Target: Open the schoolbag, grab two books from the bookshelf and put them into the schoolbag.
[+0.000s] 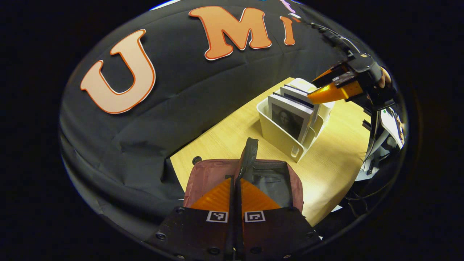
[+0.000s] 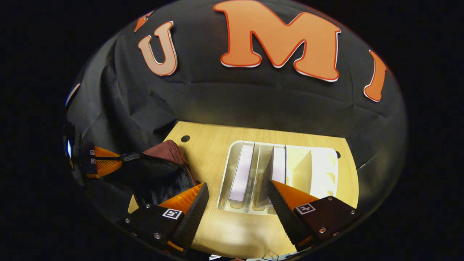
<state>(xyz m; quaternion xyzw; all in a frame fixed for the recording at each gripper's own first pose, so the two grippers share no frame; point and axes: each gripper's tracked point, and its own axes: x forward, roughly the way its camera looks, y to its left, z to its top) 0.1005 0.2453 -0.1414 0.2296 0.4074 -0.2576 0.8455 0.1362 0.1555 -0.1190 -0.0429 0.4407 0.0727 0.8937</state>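
Note:
The maroon schoolbag (image 1: pixel 206 175) lies on the wooden table (image 1: pixel 224 134), its mouth open onto a dark lining (image 1: pixel 272 181). My left gripper (image 1: pixel 235 179) is shut on the bag's black strap (image 1: pixel 249 148) and holds it up. The white bookshelf (image 1: pixel 290 145) holds several upright books; the front book (image 1: pixel 290 121) has a portrait cover. In the right gripper view my right gripper (image 2: pixel 237 186) hangs open above the bookshelf (image 2: pixel 326 170), over a grey-edged book (image 2: pixel 241 172), with a second book (image 2: pixel 279 168) beside it. The schoolbag (image 2: pixel 165 152) and left gripper (image 2: pixel 116 159) sit at left.
A cable hole (image 1: pixel 197 159) is near the table's back edge behind the bag. A white stand with cables (image 1: pixel 377 145) rises off the table's right end. A hand (image 1: pixel 386 78) holds the right gripper (image 1: pixel 328 93) above the books. Bare tabletop (image 2: pixel 206 145) separates bag and shelf.

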